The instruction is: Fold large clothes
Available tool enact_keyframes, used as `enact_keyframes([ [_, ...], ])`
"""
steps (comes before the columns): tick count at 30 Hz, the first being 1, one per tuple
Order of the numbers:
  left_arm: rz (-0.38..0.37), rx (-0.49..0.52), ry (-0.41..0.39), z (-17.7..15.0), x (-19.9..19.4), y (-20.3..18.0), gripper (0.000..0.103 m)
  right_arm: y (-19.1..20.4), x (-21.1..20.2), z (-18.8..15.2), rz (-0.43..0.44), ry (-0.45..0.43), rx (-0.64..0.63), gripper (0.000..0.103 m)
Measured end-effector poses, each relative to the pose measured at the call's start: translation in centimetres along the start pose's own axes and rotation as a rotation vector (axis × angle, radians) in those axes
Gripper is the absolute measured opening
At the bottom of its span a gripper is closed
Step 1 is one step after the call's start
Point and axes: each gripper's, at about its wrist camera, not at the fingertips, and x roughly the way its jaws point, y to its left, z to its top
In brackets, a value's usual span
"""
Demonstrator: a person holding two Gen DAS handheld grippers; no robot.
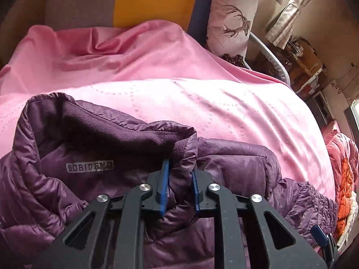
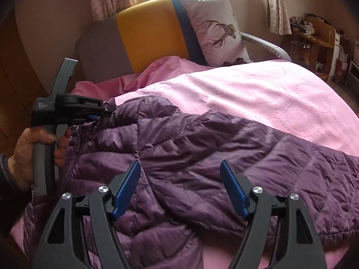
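A purple quilted down jacket (image 1: 67, 179) lies on a pink bedspread (image 1: 202, 112). Its collar with dark fleece lining and a grey label faces the left wrist view. My left gripper (image 1: 179, 168) is shut on a fold of the jacket just right of the collar. In the right wrist view the jacket (image 2: 202, 145) spreads across the bed and my left gripper (image 2: 105, 112) pinches its far left edge, held by a hand. My right gripper (image 2: 180, 168) is open and empty, just above the jacket's quilted body.
A headboard (image 2: 143, 35) in grey, yellow and blue stands behind the bed. A deer-print pillow (image 2: 215, 29) leans against it. A wooden desk (image 2: 314, 38) with clutter stands at the right. An orange and red quilt (image 1: 345, 168) lies by the bed's right edge.
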Motion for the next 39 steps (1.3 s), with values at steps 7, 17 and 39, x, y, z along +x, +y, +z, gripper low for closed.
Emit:
enact_keyframes([
  [7, -0.204, -0.155, -0.207, -0.8, -4.0, 3.3, 0.01, 1.9, 7.7, 3.9, 0.016, 0.071, 0.013, 0.052],
  [17, 0.039, -0.01, -0.093, -0.1, 1.9, 2.5, 0.01, 2.9, 11.5, 2.8, -0.199, 0.118, -0.108, 0.053],
  [39, 0.341, -0.119, -0.103, -3.4, -4.7, 12.7, 0.012, 3.0, 11.2, 2.1, -0.22, 0.081, -0.1, 0.062],
])
